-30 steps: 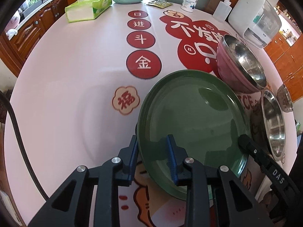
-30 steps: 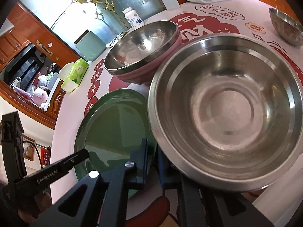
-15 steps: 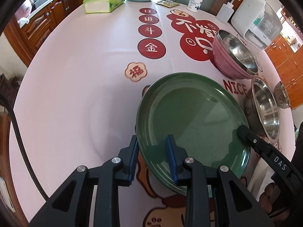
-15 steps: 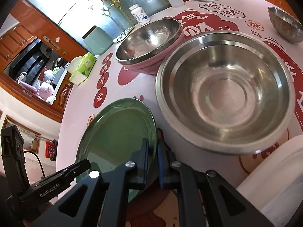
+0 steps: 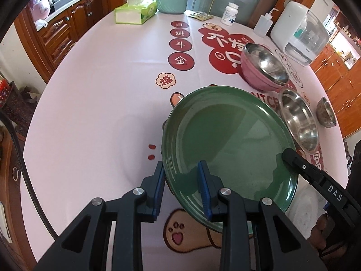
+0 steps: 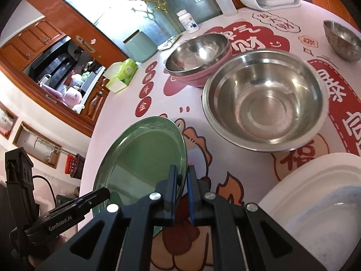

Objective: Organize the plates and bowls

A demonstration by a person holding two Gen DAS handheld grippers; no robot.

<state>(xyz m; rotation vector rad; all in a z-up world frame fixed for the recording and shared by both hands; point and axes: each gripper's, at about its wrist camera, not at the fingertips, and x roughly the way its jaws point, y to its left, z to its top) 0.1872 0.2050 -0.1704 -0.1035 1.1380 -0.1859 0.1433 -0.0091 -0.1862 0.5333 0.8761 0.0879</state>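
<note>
Green plate (image 5: 227, 140) raised higher, both claws (image 5: 181, 187) (image 6: 181, 187) pinching its rim, "DAS" and "GenRobot.AI" labels

The green plate (image 5: 227, 144), pinched by both grippers, has risen and drawn back from the steel bowl (image 6: 264, 99).

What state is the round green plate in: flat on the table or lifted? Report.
Lifted and tilted: the round green plate hangs above the tablecloth, its rim pinched by the left gripper and the right gripper.

"DAS" on black right gripper arm (image 5: 334, 193); "GenRobot.AI" on black left gripper arm (image 6: 59, 224); "日進斗金", "福", "NICE" on pink printed tablecloth (image 5: 101, 103).
</note>
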